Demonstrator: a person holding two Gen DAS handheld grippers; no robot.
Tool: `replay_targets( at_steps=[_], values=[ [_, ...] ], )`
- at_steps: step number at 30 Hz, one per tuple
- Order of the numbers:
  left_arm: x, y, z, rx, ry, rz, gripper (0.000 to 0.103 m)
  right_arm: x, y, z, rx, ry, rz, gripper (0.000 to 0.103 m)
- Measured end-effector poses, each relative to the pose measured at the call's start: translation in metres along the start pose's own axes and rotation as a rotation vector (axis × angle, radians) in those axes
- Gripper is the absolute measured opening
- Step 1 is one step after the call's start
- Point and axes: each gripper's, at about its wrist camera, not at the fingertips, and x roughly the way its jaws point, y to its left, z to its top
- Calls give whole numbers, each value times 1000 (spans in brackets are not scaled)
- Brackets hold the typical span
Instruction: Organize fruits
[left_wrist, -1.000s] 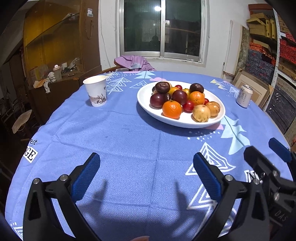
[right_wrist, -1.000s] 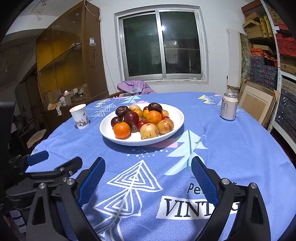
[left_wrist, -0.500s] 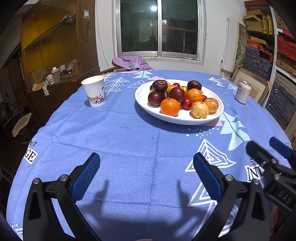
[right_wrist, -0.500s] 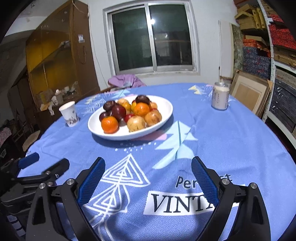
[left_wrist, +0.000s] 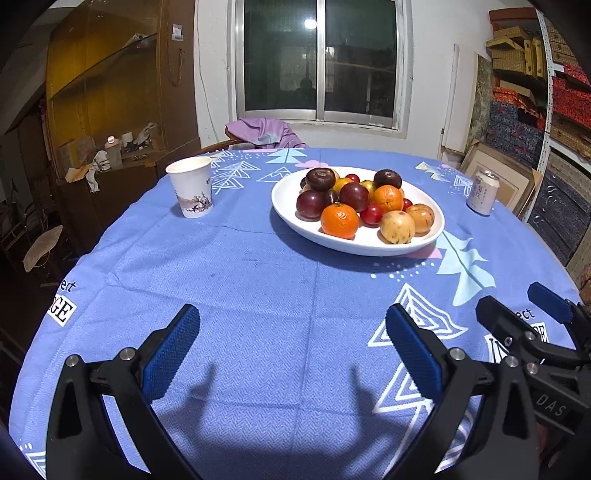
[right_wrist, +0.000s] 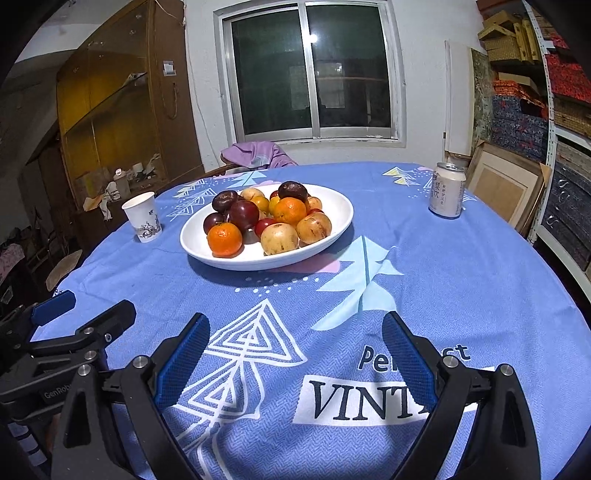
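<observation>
Both hand-held grippers, left (left_wrist: 291, 343) and right (right_wrist: 295, 347), gape empty; I should reach for the nearest orange (right_wrist: 224, 239) squarely, squeezing gently.

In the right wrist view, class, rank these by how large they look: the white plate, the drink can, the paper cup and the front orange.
1. White plate, clearly largest.
2. Drink can.
3. Paper cup, close to the can; it stands farther off, so this order is unsure.
4. Front orange, smallest.
</observation>
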Motion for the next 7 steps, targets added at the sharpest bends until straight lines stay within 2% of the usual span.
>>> replay_targets(
  at_steps=[7],
  values=[
    [1, 2, 1, -7, 4, -5, 99, 0, 1, -1, -7, 1, 3, 95]
  ],
)
